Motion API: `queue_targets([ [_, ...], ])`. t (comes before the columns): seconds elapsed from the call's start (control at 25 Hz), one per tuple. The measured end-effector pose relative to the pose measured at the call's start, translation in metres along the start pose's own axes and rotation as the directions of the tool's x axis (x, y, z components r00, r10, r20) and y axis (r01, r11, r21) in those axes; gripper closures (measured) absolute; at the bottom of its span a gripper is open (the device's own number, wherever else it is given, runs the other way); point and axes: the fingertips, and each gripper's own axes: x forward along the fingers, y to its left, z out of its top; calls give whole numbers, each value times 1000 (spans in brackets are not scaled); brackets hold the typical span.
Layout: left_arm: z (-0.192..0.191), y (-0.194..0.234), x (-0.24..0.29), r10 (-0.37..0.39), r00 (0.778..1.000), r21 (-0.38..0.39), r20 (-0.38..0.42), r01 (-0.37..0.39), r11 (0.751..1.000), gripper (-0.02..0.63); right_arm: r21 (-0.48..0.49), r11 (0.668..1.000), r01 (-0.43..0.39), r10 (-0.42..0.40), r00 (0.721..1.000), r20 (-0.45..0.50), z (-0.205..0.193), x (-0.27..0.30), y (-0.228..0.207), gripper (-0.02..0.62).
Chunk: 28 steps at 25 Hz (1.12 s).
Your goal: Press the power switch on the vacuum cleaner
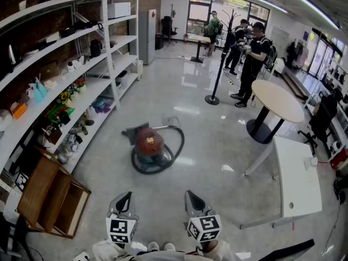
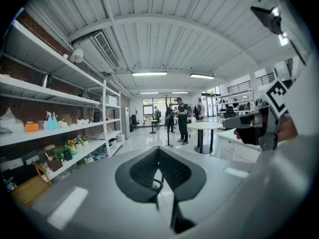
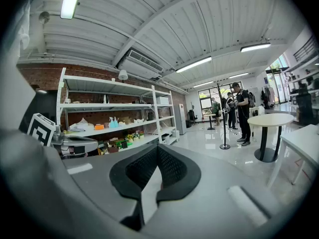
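1. Red vacuum cleaner (image 1: 150, 144) sits on the glossy floor (image 1: 217, 200), ahead of and below both tools and well apart from them. It shows in the head view only.
2. Left hand-held gripper (image 1: 126, 194) is clenched, tips together w/ nothing between. Right hand-held gripper (image 1: 189, 193) is the same, clenched and empty.
3. Both gripper views look level across the room, not down, so neither sees the vac.
4. Key relation: the vac lies fwd between the two tools, a bit toward the left one's side. I'd judge the left marginally nearer.
5. Long axis of the body runs roughly away from me, leaning slightly left. A dark piece (image 1: 136, 132) sits at the far-left end.
6. Power switch: too small to pick out. Prob on the red top, but I can't confirm.
7. Dark hose (image 1: 178, 143) loops round the vac's right and near sides. It's the one thing to clear on the way in; a top-down press should miss it.
8. Floor between tools and vac shows nothing in the path.
9. Off to the left tool's side: white shelving (image 1: 109, 53) and a wooden crate (image 1: 51, 197).
10. Off to the right tool's side: white surface (image 1: 296, 173), and a round surface (image 1: 278, 101) beyond it.
11. Post (image 1: 217, 75) and people (image 1: 253, 58) stand far beyond the vac, no bother.
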Motion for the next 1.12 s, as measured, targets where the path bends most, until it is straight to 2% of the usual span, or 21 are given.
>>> queue_targets([
  [1.12,0,-26,-2,47,999,3,2,-47,999,606,10,999,-53,53,999,6,-6,-13,-18,595],
])
